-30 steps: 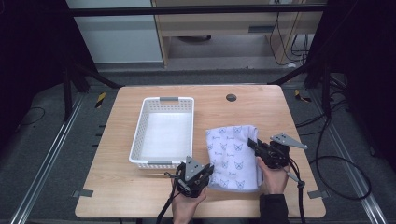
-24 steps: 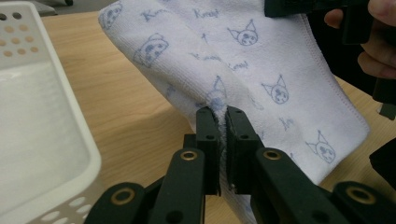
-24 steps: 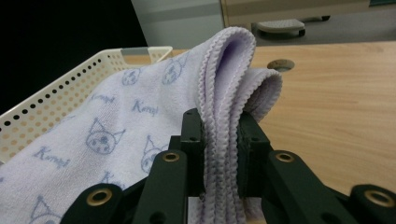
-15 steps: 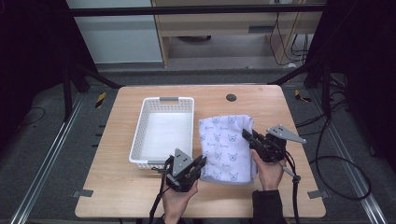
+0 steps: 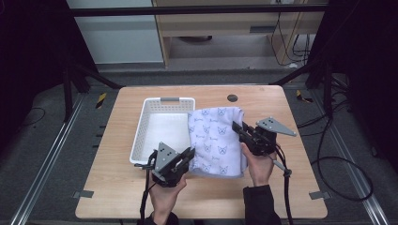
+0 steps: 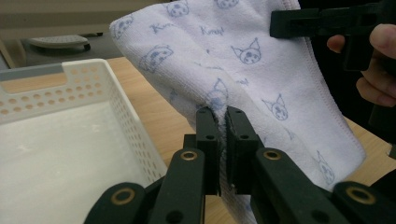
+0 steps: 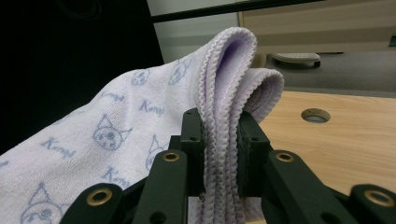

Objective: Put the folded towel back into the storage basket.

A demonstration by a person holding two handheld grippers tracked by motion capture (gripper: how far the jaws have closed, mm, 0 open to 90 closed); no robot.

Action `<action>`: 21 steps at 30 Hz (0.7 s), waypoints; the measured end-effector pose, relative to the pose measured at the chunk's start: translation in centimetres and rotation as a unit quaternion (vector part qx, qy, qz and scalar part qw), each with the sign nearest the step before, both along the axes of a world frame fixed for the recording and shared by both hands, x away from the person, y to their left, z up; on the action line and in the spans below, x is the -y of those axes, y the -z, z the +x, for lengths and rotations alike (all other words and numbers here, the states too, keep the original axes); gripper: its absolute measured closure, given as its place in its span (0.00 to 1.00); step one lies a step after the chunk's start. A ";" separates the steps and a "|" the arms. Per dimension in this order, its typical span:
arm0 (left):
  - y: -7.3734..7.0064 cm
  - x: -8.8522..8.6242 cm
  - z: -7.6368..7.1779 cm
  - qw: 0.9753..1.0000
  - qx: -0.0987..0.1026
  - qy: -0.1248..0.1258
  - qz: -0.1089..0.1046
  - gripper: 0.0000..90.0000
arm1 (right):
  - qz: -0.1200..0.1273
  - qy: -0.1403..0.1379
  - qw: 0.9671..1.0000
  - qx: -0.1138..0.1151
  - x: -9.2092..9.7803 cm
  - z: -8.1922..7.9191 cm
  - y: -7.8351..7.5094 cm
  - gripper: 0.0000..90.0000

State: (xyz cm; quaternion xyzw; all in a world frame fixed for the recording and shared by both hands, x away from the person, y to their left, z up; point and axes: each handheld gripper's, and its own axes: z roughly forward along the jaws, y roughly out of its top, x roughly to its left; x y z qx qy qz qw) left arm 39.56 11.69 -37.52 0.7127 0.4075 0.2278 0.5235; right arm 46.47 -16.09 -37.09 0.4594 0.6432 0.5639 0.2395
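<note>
A folded pale lilac towel (image 5: 217,138) printed with small cat faces is held up over the table between both grippers. My left gripper (image 5: 187,153) is shut on its near left edge; in the left gripper view the towel (image 6: 243,74) is pinched between the jaws (image 6: 222,122). My right gripper (image 5: 238,129) is shut on the towel's right edge, where the stacked hems (image 7: 223,121) sit between its jaws (image 7: 220,126). The towel's left side reaches the right rim of a white perforated basket (image 5: 155,108), also seen as the basket (image 6: 93,93) in the left gripper view.
The wooden table (image 5: 117,187) has a round cable hole (image 5: 232,98) at its far side, also visible as the hole (image 7: 315,115). Beyond the table stand black frame bars and a cabinet. Cables trail over the floor at the right.
Both grippers have carried the towel leftward and away from the person, toward the basket. The left gripper moved left along the front edge; both stayed shut on the towel.
</note>
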 end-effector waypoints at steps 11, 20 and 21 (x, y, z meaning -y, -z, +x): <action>-1.6 -2.1 0.4 1.000 0.012 -0.021 -0.005 0.94 | 0.000 -0.014 1.000 0.006 -2.5 1.0 -1.3 0.85; -2.5 -3.9 1.3 0.999 0.010 -0.049 -0.002 0.94 | -0.008 -0.022 1.000 0.012 -5.0 2.5 -2.0 0.85; -2.6 -4.1 1.4 0.999 0.009 -0.050 -0.004 0.94 | -0.008 -0.022 1.000 0.012 -5.0 2.5 -2.0 0.85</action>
